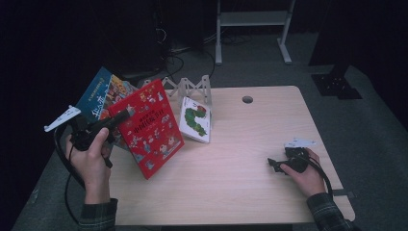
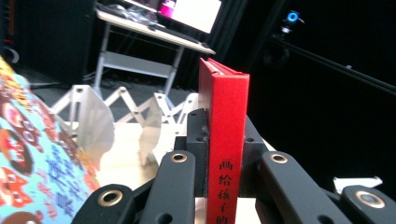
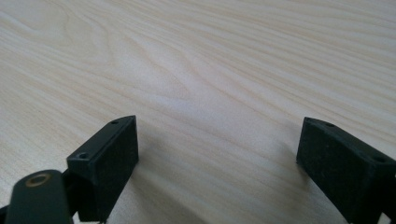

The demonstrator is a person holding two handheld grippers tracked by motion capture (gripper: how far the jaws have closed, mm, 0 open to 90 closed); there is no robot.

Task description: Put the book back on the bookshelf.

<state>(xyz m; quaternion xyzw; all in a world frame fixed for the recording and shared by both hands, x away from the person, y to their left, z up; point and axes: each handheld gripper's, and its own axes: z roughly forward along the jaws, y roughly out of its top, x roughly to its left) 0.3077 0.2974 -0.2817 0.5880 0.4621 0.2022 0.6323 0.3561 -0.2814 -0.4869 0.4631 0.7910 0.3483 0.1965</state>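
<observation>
A red picture book (image 1: 148,127) is lifted off the table at the left and tilted, its lower corner close to the wood. My left gripper (image 1: 122,115) is shut on its spine edge; in the left gripper view the red spine (image 2: 228,140) stands upright, pinched between the two black pads. A blue picture book (image 1: 102,98) leans behind and left of the red one, and its cover (image 2: 32,168) shows at the left. My right gripper (image 1: 272,163) rests low on the table at the right, jaws wide open over bare wood (image 3: 201,93), nothing between them.
A white book with a green caterpillar (image 1: 196,119) leans near a white zigzag book rack (image 1: 190,87) at the table's back left; the rack (image 2: 116,116) also appears beyond the jaws. A round cable hole (image 1: 247,99) is in the tabletop. A desk frame (image 1: 252,29) stands beyond the table.
</observation>
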